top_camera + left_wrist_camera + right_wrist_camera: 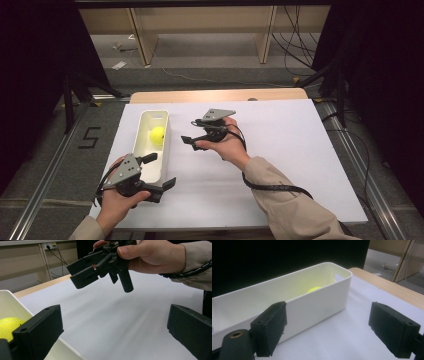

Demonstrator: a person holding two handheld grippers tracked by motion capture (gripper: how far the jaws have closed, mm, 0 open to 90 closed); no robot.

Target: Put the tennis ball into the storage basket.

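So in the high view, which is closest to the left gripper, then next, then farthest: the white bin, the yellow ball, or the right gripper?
From the left gripper:
1. White bin, right beside it.
2. Yellow ball, inside the bin, further up.
3. Right gripper, out past the bin's right side.

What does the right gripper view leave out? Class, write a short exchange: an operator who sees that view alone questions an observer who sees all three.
Operator: I see a white bin and part of a yellow ball. Where is the left gripper?
Observer: The left gripper is at the near end of the bin, open, with one jaw over the inside and the other over the table.
Operator: And is my own gripper resting on the table?
Observer: No. The left gripper view shows the right gripper held in the air above the table, empty, with the right hand around it.
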